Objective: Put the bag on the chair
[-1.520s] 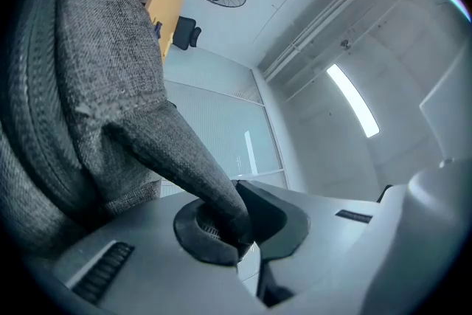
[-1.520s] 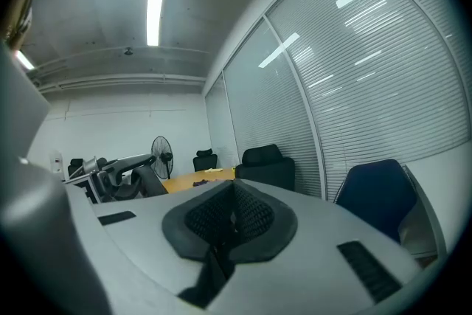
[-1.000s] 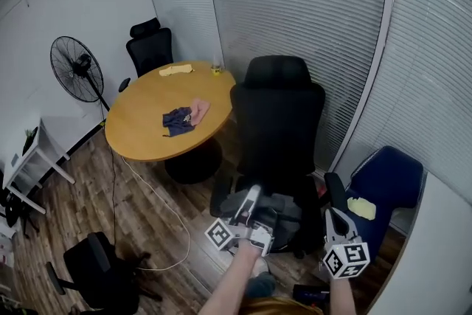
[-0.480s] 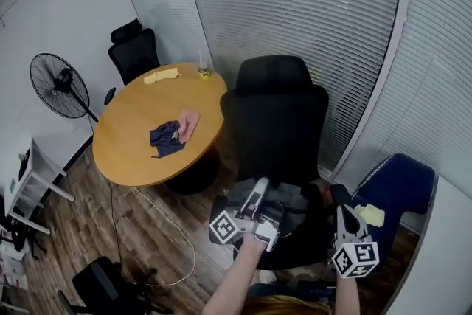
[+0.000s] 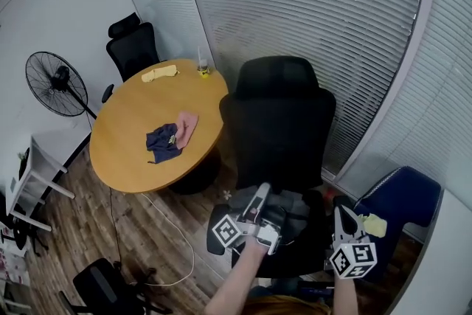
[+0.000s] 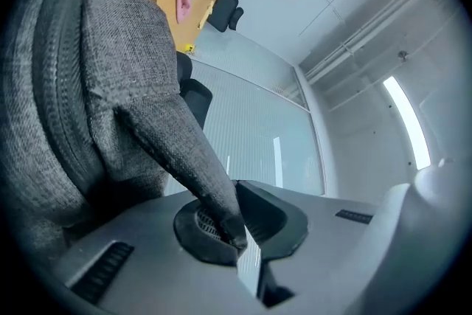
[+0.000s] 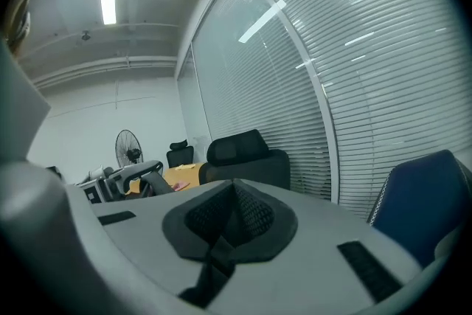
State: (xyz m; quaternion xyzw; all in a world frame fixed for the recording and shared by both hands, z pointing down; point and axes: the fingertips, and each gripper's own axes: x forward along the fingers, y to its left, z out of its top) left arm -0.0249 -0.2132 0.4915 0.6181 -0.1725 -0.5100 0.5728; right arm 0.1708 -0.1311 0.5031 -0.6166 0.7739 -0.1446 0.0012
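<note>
A grey fabric bag (image 5: 289, 204) hangs low over the seat of the black office chair (image 5: 276, 118), between my two grippers. Whether it rests on the seat I cannot tell. My left gripper (image 5: 262, 193) is shut on the bag's grey handle strap (image 6: 195, 166), which is pinched between the pads, with the bag's body (image 6: 103, 77) filling that view's left. My right gripper (image 5: 341, 211), at the seat's right side, is shut on a thin black strap (image 7: 214, 262) that hangs from its closed jaws. The chair's backrest (image 7: 247, 155) stands ahead of it.
A round wooden table (image 5: 140, 151) left of the chair carries a blue cloth (image 5: 161, 140), a pink cloth (image 5: 186, 125) and a cup (image 5: 201, 68). A standing fan (image 5: 55, 81), a second black chair (image 5: 133, 48), a blue chair (image 5: 402, 199) and window blinds (image 5: 310, 18) surround it.
The head view has swung so that the chair sits more centred and closer. Both grippers stay shut and have shifted slightly forward over the seat with the bag.
</note>
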